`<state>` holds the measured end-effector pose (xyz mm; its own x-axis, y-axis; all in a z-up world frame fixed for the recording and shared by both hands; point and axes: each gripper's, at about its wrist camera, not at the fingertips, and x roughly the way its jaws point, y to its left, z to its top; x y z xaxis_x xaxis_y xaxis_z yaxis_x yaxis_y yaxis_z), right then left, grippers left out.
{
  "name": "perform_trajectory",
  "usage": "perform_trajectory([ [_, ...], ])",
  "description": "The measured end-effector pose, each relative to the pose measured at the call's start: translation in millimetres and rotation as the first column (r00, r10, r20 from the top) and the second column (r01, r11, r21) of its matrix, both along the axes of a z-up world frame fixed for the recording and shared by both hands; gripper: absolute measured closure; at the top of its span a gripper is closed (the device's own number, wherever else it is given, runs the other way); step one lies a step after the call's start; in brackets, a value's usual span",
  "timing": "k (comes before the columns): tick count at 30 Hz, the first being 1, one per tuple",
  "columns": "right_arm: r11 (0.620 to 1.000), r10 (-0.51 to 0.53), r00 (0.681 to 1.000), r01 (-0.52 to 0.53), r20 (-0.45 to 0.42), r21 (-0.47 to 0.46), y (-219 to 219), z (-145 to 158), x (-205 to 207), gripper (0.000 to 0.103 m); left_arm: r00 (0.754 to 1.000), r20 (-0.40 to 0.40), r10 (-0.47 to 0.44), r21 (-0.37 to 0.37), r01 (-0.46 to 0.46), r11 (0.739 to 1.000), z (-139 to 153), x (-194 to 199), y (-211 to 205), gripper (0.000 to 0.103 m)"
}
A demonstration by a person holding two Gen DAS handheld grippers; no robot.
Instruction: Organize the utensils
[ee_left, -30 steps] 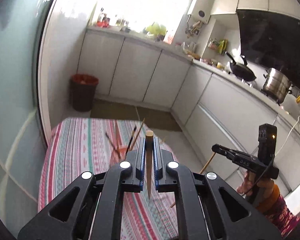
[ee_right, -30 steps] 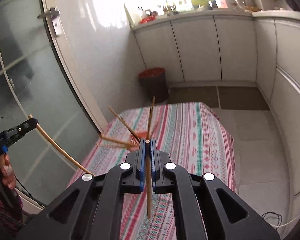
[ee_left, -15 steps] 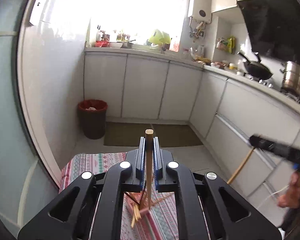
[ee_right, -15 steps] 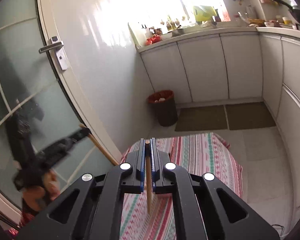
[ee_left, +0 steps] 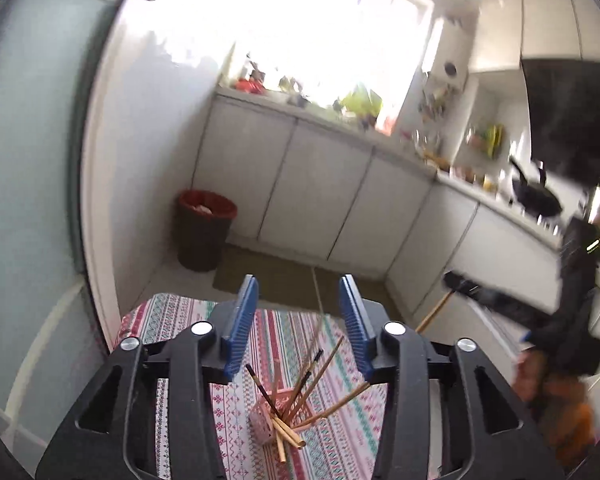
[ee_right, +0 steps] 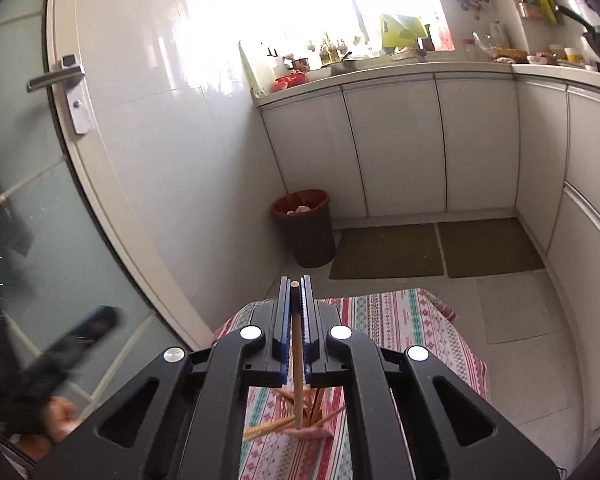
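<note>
Hovering over the striped tablecloth [ee_left: 284, 332]: left gripper [ee_left: 298, 320] has jaws wide apart, nothing between the blue pads [ee_left: 240, 328]. Directly below it sits the pink holder [ee_left: 266, 420], near the middle of the cloth, with several chopsticks [ee_left: 312, 376] fanning out of it at mixed angles, a few leaning out over the rim.

Right gripper [ee_right: 295, 316] has jaws together, clamped on one wooden chopstick [ee_right: 297, 372]; the stick hangs roughly vertical, lower tip over the holder [ee_right: 308, 432]. Can't tell if the tip touches it.

No readable writing or brand marks in either view; counter clutter is too blurred.

Edges: the cloth's far edge drops off to bare tiled floor [ee_right: 512, 312], with floor mats [ee_right: 388, 252] beyond. A red-lined bin [ee_right: 304, 228] stands against the wall, well apart from the table. Glass door [ee_right: 28, 208] close on the left side. In the left wrist view the right gripper [ee_left: 460, 286] is motion-blurred, off past the table's right edge.
</note>
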<state>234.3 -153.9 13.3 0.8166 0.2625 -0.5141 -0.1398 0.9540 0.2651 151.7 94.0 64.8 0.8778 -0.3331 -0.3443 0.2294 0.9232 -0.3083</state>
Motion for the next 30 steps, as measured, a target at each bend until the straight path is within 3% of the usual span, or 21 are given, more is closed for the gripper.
perform_trajectory([
  [6, 1.000, 0.015, 1.000, -0.016, -0.017, -0.016, 21, -48, 28, 0.096, 0.997, -0.061, 0.039, -0.010, -0.039, 0.999, -22, 4, 22, 0.056],
  [7, 1.000, 0.023, 1.000, -0.023, -0.021, -0.013, 24, -57, 30, 0.093, 0.996, -0.075, 0.042, -0.011, -0.043, 0.999, -25, 8, 24, 0.056],
  [8, 1.000, 0.021, 0.999, -0.022, -0.028, -0.017, 27, -63, 32, 0.078, 0.994, -0.095, 0.046, -0.003, -0.046, 0.999, -28, 10, 27, 0.056],
  [10, 1.000, 0.018, 1.000, -0.018, -0.018, -0.016, 29, -68, 29, 0.065, 0.993, -0.101, 0.062, 0.003, -0.062, 0.998, -30, 8, 36, 0.056],
  [13, 1.000, 0.008, 1.000, -0.008, 0.003, -0.019, 26, -59, 17, 0.064, 0.992, -0.105, 0.071, 0.014, -0.070, 0.997, -29, 3, 38, 0.055],
  [15, 0.998, -0.011, 1.000, 0.012, 0.015, -0.059, 27, -52, 8, 0.057, 0.992, -0.100, 0.078, 0.037, -0.074, 0.997, -26, -2, 34, 0.048],
  [17, 0.992, -0.049, 0.998, 0.054, 0.045, -0.111, 28, -44, -9, 0.050, 0.993, -0.083, 0.085, 0.070, -0.079, 0.994, -22, -10, 23, 0.043],
  [19, 0.985, -0.098, 0.993, 0.106, 0.063, -0.134, 24, -40, -27, 0.037, 0.994, -0.059, 0.094, 0.111, -0.087, 0.990, -18, -21, 8, 0.032],
  [21, 0.976, -0.162, 0.984, 0.170, 0.068, -0.136, 18, -38, -47, 0.017, 0.993, -0.034, 0.110, 0.166, -0.103, 0.981, -17, -33, -10, 0.013],
  [23, 0.967, -0.217, 0.974, 0.224, 0.064, -0.119, 7, -38, -69, 0.008, 0.992, -0.022, 0.121, 0.233, -0.112, 0.966, -19, -44, -30, 0.007],
  [28, 0.932, -0.324, 0.946, 0.321, 0.011, -0.168, -12, -49, -108, 0.007, 0.986, 0.009, 0.166, 0.359, -0.158, 0.920, -26, -72, -65, 0.007],
  [30, 0.920, -0.361, 0.932, 0.352, -0.022, -0.175, -21, -55, -118, 0.007, 0.984, 0.014, 0.179, 0.374, -0.171, 0.911, -30, -81, -74, 0.007],
])
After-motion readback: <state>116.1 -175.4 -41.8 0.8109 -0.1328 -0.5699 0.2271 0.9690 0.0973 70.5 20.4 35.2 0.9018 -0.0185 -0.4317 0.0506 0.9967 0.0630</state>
